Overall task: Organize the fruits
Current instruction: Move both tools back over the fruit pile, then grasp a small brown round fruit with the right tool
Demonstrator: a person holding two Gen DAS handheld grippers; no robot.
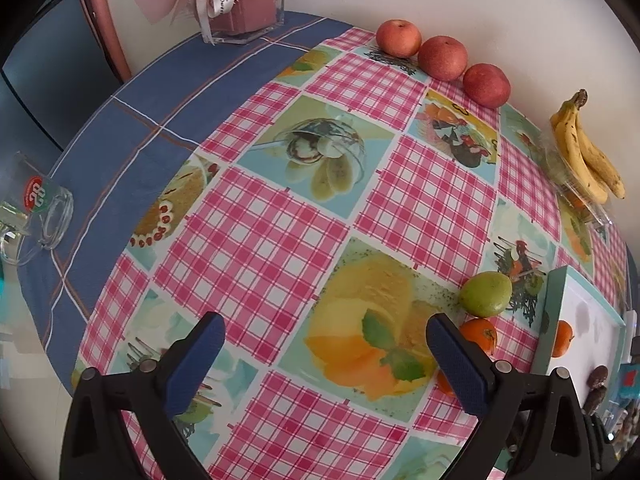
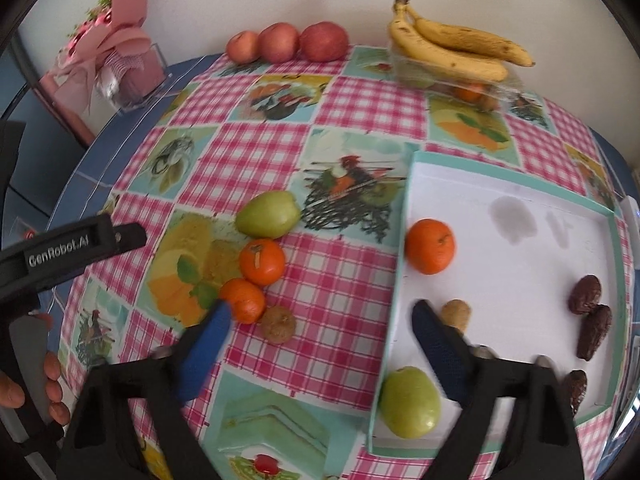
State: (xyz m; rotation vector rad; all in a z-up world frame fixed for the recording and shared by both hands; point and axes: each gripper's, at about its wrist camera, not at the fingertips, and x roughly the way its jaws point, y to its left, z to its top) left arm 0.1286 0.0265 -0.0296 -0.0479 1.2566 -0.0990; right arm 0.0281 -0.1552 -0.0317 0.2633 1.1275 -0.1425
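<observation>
My left gripper [image 1: 324, 344] hangs over the bench [image 1: 256, 216] with its jaws wide apart and nothing between them, only the printed cloth below. My right gripper [image 2: 322, 320] also points steeply down, jaws apart and gripping nothing; no earlier view is at hand to compare.

In the right wrist view the tray [image 2: 516, 184] lies at about 3 o'clock from the bench's middle. Inside it sit an orange [image 2: 430, 246] near its left wall, a green fruit [image 2: 410, 402] in the near left corner, a small brown nut [image 2: 456, 314] just beside my right-hand jaw, and three dates [image 2: 586, 294] along the right side.

Left of the tray, on the cloth, a second green fruit [image 2: 268, 215] lies at 12 o'clock from two more oranges [image 2: 262, 262], which touch each other. A brown wrinkled fruit [image 2: 279, 325] lies just beside the lower orange, between my jaws but well ahead of them.

At the far edge, 12 o'clock, three red apples [image 2: 286, 42] stand in a row. Bananas [image 2: 452, 48] rest on a clear box [image 2: 452, 80] at 1 o'clock.
</observation>
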